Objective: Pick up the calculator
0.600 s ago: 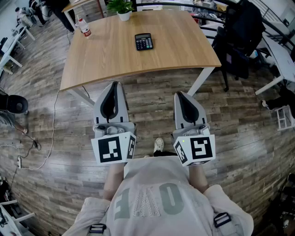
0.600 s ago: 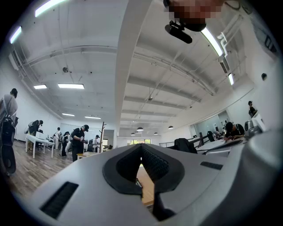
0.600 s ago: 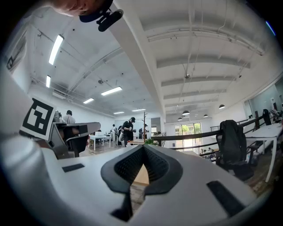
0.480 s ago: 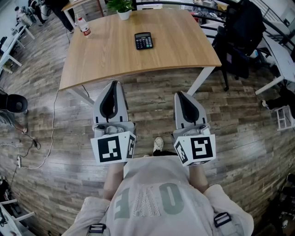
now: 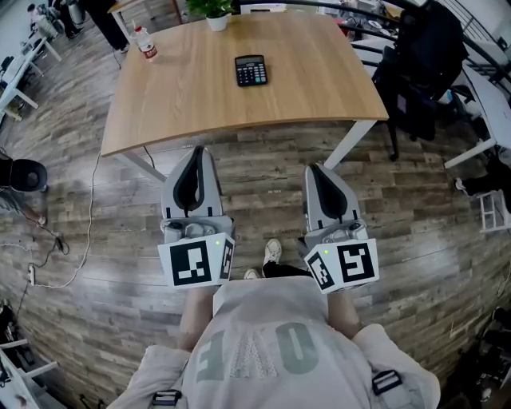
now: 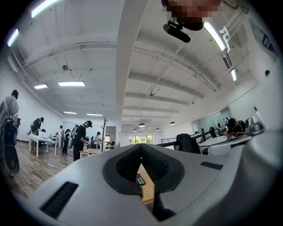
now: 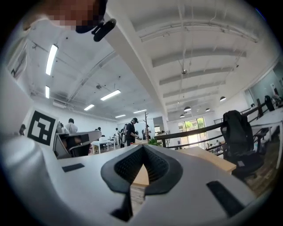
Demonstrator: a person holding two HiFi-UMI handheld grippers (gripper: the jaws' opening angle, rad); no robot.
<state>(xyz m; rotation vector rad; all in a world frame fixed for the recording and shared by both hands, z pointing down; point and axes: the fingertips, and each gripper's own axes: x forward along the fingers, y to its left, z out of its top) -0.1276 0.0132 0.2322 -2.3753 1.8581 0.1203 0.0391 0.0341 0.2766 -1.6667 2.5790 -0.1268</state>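
A black calculator [image 5: 251, 70] lies flat on the far middle of the wooden table [image 5: 200, 104]. In the left gripper view the calculator [image 6: 139, 179] shows small through the gap behind the jaws. My left gripper [image 5: 198, 150] and right gripper [image 5: 314, 168] are held side by side close to the body, over the floor just short of the table's near edge. Both point toward the table. Each has its jaws closed tip to tip with nothing between them, as the left gripper [image 6: 141, 145] and right gripper [image 7: 143, 148] show in their own views.
A potted plant [image 5: 214, 12] and a bottle [image 5: 147, 46] stand at the table's far side. A black chair draped with dark bags [image 5: 423, 72] stands to the right of the table. A cable [image 5: 89, 232] trails over the floor at left. Several people stand far off [image 6: 82, 139].
Almost nothing: the head view has shifted slightly and the grippers sit a touch lower in it. Both stay shut and empty.
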